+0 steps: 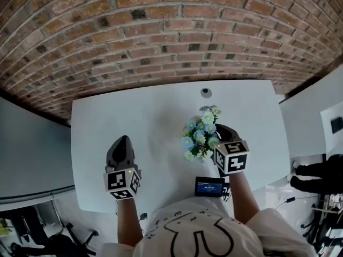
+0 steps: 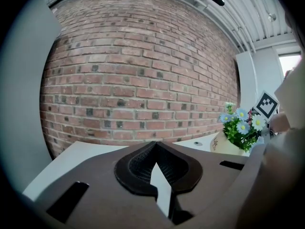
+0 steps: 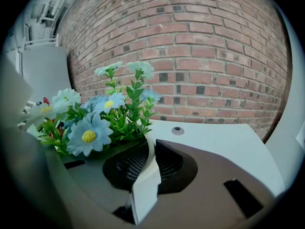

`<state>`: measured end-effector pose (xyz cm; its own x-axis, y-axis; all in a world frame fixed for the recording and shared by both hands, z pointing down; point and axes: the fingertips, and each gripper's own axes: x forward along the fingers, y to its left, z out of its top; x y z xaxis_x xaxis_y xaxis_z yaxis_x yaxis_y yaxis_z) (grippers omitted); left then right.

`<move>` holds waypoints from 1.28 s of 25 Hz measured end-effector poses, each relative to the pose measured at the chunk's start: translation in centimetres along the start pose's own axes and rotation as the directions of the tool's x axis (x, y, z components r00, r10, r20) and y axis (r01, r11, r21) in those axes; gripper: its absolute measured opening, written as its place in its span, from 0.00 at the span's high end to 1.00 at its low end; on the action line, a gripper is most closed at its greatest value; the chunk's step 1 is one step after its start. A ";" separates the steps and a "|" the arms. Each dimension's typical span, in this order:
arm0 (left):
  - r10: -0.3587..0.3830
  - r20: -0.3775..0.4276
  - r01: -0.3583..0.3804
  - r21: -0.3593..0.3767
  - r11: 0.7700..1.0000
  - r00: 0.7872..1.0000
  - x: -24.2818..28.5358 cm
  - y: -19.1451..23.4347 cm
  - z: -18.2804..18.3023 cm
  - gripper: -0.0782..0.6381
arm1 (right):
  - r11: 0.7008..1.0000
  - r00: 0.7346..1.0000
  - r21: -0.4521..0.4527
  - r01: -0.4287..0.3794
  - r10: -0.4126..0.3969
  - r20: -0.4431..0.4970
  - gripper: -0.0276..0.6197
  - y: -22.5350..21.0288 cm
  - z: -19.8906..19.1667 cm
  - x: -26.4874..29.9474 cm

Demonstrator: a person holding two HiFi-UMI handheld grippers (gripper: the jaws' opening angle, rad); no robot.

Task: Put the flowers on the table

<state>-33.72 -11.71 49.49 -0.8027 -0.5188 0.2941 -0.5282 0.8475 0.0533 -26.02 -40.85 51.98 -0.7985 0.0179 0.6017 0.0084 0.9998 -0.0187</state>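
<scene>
A bunch of blue and white artificial flowers (image 1: 200, 134) with green leaves stands in a cream pot (image 2: 226, 145) over the right half of the white table (image 1: 134, 116). My right gripper (image 1: 222, 128) is just right of the flowers, and in the right gripper view it (image 3: 153, 144) is shut on the pot's cream rim (image 3: 148, 175), with the flowers (image 3: 102, 113) to its left. The pot's base is hidden, so I cannot tell whether it rests on the table. My left gripper (image 1: 122, 140) hovers over the table's left half, shut and empty (image 2: 155, 144).
A brick wall (image 1: 161, 31) runs along the table's far edge. A round cable grommet (image 1: 206, 92) sits near that edge. A small dark device with a lit screen (image 1: 209, 186) is at the near edge. White partitions flank the table, and a person's shoe (image 1: 316, 170) shows at the right.
</scene>
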 end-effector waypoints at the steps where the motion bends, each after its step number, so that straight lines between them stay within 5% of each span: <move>1: -0.001 -0.005 0.001 -0.001 1.000 1.000 0.2 0.1 -0.2 0.88 | 1.000 1.000 0.001 -0.001 0.001 -0.007 0.88 0.0 -0.2 0.3; 22: -0.012 -0.085 0.010 -0.029 1.000 0.996 2.5 0.8 -3.1 0.88 | 0.998 0.980 0.060 0.005 0.007 -0.200 0.88 -0.3 -5.9 4.0; 32: -0.011 -0.083 0.008 -0.031 0.999 0.997 2.5 1.0 -3.1 0.88 | 0.987 0.984 0.159 0.028 0.001 -0.180 0.88 -0.7 -5.8 4.3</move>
<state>-35.39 -11.81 53.19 -0.7714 -0.5168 0.3714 -0.5260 0.8462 0.0851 -25.96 -41.45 59.18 -0.6768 0.0206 0.7358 -0.1097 0.9856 -0.1284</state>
